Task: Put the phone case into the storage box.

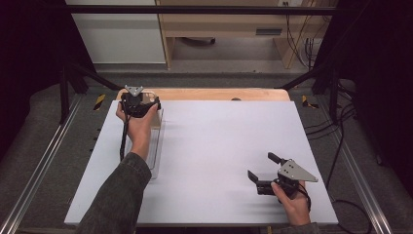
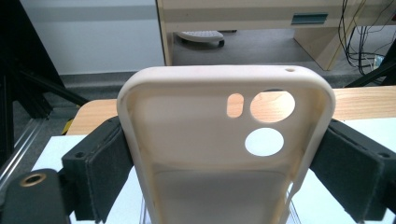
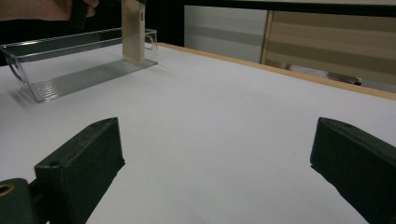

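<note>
White table top (image 1: 214, 146), wooden edge at the far side. Cream phone case (image 2: 219, 144) clamped by its long sides in the left gripper (image 1: 139, 105), upright over the far end of the clear tray (image 3: 70, 70). Best lowered straight, kept off the tray walls. Right gripper (image 1: 260, 175) parked near the front, jaws wide apart, holding nothing; plenty of bare room between.
</note>
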`<state>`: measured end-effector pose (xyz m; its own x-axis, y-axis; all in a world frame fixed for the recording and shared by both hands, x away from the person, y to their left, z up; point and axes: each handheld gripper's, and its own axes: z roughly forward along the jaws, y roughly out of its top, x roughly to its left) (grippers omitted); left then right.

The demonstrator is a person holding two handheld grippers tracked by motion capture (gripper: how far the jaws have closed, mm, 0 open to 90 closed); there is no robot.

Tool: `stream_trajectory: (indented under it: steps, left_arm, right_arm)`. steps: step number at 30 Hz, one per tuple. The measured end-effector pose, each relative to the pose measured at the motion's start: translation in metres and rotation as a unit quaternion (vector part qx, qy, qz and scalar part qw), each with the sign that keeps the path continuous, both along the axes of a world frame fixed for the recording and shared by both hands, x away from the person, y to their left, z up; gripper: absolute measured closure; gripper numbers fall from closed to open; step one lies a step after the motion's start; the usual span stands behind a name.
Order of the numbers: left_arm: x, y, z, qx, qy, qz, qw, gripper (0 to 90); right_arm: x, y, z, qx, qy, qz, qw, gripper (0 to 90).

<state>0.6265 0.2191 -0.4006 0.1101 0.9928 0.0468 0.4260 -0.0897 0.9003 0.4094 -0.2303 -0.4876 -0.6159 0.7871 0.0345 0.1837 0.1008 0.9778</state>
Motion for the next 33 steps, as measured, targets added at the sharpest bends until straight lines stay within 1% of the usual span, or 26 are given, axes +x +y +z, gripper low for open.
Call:
stream_trajectory:
  steps: [3, 7, 14, 19, 20, 21, 22, 24, 27, 30, 33]
  left_arm:
    - [0.0016, 0.0001, -0.0021, 0.002, -0.006, -0.006, 1.0000, 9.8]
    - [0.0017, -0.0009, -0.0027, 0.006, -0.008, -0.004, 0.9999, 9.6]
    - [0.0039, 0.0004, -0.0041, -0.004, -0.014, 0.004, 0.9999, 9.6]
    - [0.0054, 0.0020, -0.0056, -0.009, -0.018, 0.006, 0.9998, 9.3]
    - [0.0057, 0.0027, -0.0059, -0.013, -0.017, 0.006, 0.9998, 9.2]
    - [0.0063, 0.0032, -0.0064, -0.022, -0.015, 0.006, 0.9996, 9.1]
    - [0.0066, 0.0038, -0.0066, -0.026, -0.014, 0.004, 0.9996, 8.5]
    - [0.0067, 0.0040, -0.0066, -0.019, -0.019, 0.001, 0.9996, 7.3]
    - [0.0067, 0.0047, -0.0062, -0.028, -0.024, -0.004, 0.9993, 5.0]
    - [0.0062, 0.0041, -0.0055, -0.029, -0.026, -0.006, 0.9992, 4.9]
    - [0.0061, 0.0038, -0.0046, -0.028, -0.033, -0.006, 0.9991, 5.4]
  right_arm:
    - [0.0001, 0.0006, -0.0002, -0.001, 0.001, 0.001, 1.0000, 2.4]
    - [0.0006, 0.0012, -0.0006, -0.001, 0.003, 0.002, 1.0000, 2.5]
    - [0.0004, 0.0019, -0.0005, 0.000, 0.003, 0.004, 1.0000, 2.5]
    - [0.0005, 0.0015, -0.0010, 0.001, 0.005, 0.004, 1.0000, 2.5]
    - [0.0006, 0.0015, -0.0010, 0.001, 0.005, 0.004, 1.0000, 2.5]
    - [0.0007, 0.0017, -0.0010, 0.002, 0.005, 0.004, 1.0000, 2.5]
    - [0.0009, 0.0019, -0.0010, 0.001, 0.005, 0.004, 1.0000, 2.5]
    - [0.0009, 0.0025, -0.0010, 0.000, 0.005, 0.006, 1.0000, 2.5]
    - [0.0009, 0.0027, -0.0009, 0.001, 0.004, 0.005, 1.0000, 2.5]
    - [0.0009, 0.0028, -0.0009, 0.001, 0.004, 0.006, 1.0000, 2.5]
    - [0.0008, 0.0026, -0.0008, 0.002, 0.004, 0.006, 1.0000, 2.5]
